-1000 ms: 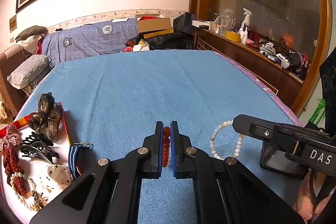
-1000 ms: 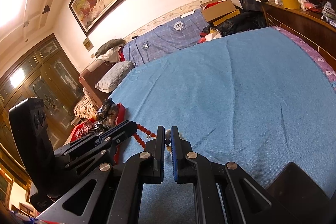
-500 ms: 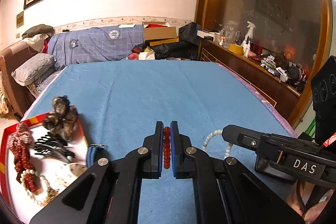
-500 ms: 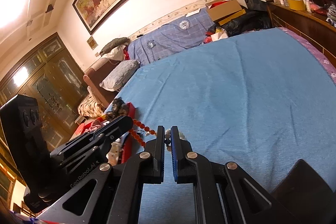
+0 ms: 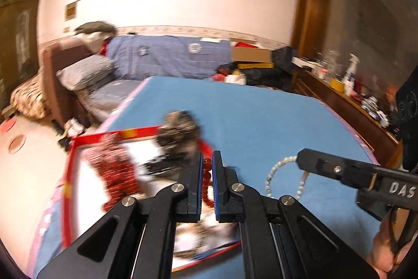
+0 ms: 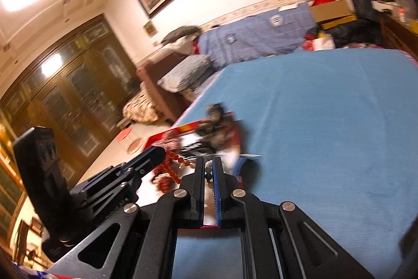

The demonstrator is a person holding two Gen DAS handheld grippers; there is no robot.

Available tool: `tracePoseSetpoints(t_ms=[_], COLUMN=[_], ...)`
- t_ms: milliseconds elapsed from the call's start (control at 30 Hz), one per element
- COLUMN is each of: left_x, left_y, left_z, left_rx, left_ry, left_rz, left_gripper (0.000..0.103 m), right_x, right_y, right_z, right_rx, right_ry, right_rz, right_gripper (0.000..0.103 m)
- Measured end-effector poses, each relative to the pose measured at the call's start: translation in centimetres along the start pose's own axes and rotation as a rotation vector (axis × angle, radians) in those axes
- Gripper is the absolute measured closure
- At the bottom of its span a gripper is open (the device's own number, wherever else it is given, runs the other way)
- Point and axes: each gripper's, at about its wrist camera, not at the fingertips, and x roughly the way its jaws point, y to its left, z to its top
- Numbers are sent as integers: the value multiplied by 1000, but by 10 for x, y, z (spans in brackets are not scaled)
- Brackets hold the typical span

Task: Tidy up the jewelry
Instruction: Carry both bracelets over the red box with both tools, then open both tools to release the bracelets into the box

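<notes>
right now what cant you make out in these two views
- Red tray contents, left wrist view: motion blur smears them; the left tongs cover the near part.
- Red beads: lower loop hidden behind the tongs.
- White beads: in the right wrist view, mostly hidden inside the right tongs.

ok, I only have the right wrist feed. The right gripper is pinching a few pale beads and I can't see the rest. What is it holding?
Observer: A closed loop. The left wrist view shows a pale bead bracelet hanging from the right gripper in front of the blue cover.
Operator: Is the left grip solid? I only see it side-on.
Observer: Head-on, the red bead strand runs lengthwise between the left gripper's blue pads, clamped.
Operator: Anything else that I'm missing?
Observer: A bare hand shows at the lower right, on the right gripper's handle.
</notes>
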Motion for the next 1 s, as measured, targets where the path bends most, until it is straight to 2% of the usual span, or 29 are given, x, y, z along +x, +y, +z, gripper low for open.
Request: tracePoseSetpoints(t_ms=[167,267,400,700,1000], left_x=[-10,-8,2,20,29], left_y=[58,80,95,90,87], left_z=[-18,-31,-46,-52,-52], left_rx=[-69,-108,-142,-125,-120], left_ry=[28,52,97,134,152], left_rz=[80,127,176,205,214], left_gripper=[97,97,97,97,97], right_x=[37,60,90,128,129], right_y=[40,61,71,52,39], right_z=[-7,-17,-29,-45,-50], right_rx=[-45,-74,-84,-82,-77], right_ry=[60,94,142,205,225], right_rz=[60,84,89,-7,-37], right_gripper=[97,97,96,96,95])
